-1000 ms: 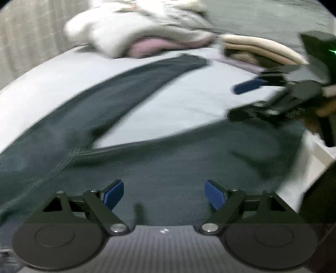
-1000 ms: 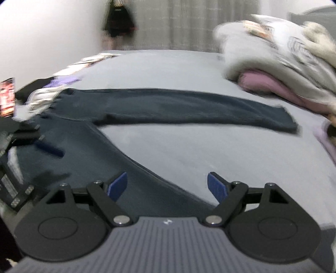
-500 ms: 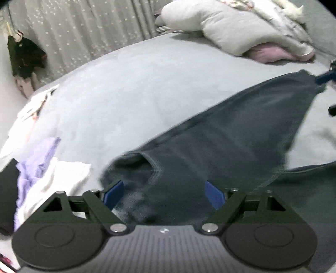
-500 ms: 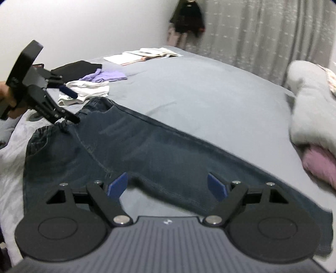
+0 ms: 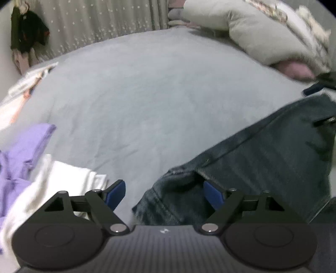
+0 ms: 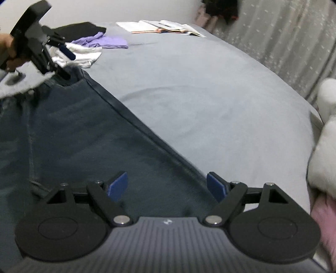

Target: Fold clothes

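Note:
Dark blue jeans [image 6: 79, 136] lie flat on the grey bed. In the left wrist view the waistband corner of the jeans [image 5: 174, 189] sits between my open left fingers; the left gripper [image 5: 164, 194] is just over it. In the right wrist view the left gripper [image 6: 63, 61] shows at the far waistband corner. My right gripper [image 6: 167, 185] is open, low over one jeans leg near its outer seam. Its blue tip [image 5: 313, 89] shows at the right edge of the left wrist view.
Purple [image 5: 19, 155] and white [image 5: 67, 178] clothes lie left of the waistband, with a black garment [image 6: 79, 28] behind. Papers [image 6: 161, 26] lie at the bed's far side. Pillows and a pink item [image 5: 273, 35] are piled at the head. A curtain [image 5: 105, 19] hangs behind.
Both grippers swung round and moved along the jeans: the left from the crotch to the waistband corner, the right to over the leg. Both stayed open.

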### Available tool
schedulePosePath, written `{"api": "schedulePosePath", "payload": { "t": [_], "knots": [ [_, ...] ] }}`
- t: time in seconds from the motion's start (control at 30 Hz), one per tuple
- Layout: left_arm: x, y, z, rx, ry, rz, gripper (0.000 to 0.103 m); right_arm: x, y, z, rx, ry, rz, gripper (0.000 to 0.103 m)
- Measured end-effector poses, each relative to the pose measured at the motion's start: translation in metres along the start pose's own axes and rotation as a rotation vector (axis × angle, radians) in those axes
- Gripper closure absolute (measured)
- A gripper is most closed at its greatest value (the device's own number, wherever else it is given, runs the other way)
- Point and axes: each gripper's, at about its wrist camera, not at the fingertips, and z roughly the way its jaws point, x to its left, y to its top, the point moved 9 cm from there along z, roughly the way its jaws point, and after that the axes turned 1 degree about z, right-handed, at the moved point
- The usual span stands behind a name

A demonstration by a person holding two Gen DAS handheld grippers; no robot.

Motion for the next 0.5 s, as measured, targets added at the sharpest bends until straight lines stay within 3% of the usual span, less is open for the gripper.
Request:
{"api": "schedulePosePath", "payload": {
  "t": [0.07, 0.2, 0.23, 0.3, 0.33, 0.37, 0.43, 0.5],
  "knots": [
    [0.0, 0.002, 0.01, 0.027, -0.041, 0.007, 0.022, -0.012, -0.001, 0.016, 0.02, 0.009, 0.005, 0.021],
    [0.001, 0.002, 0.019, 0.08, -0.044, 0.041, 0.028, -0.036, -0.008, 0.047, 0.082, 0.025, 0.04, 0.034],
    [0.002, 0.001, 0.019, 0.085, -0.038, 0.042, 0.036, -0.038, -0.011, 0.051, 0.095, 0.027, 0.042, 0.035],
    [0.003, 0.0, 0.02, 0.092, -0.025, 0.045, 0.061, -0.041, -0.017, 0.061, 0.118, 0.058, 0.064, 0.037],
    [0.004, -0.002, 0.021, 0.091, -0.018, 0.047, 0.073, -0.041, -0.019, 0.062, 0.123, 0.067, 0.073, 0.043],
    [0.005, -0.003, 0.023, 0.083, -0.012, 0.048, 0.076, -0.04, -0.02, 0.062, 0.127, 0.091, 0.09, 0.051],
    [0.004, -0.003, 0.018, 0.043, 0.002, 0.046, 0.08, -0.036, -0.019, 0.06, 0.129, 0.106, 0.089, 0.083],
    [0.001, -0.001, 0.007, 0.002, 0.019, 0.045, 0.082, -0.029, -0.018, 0.047, 0.119, 0.055, 0.026, 0.091]
  ]
}}
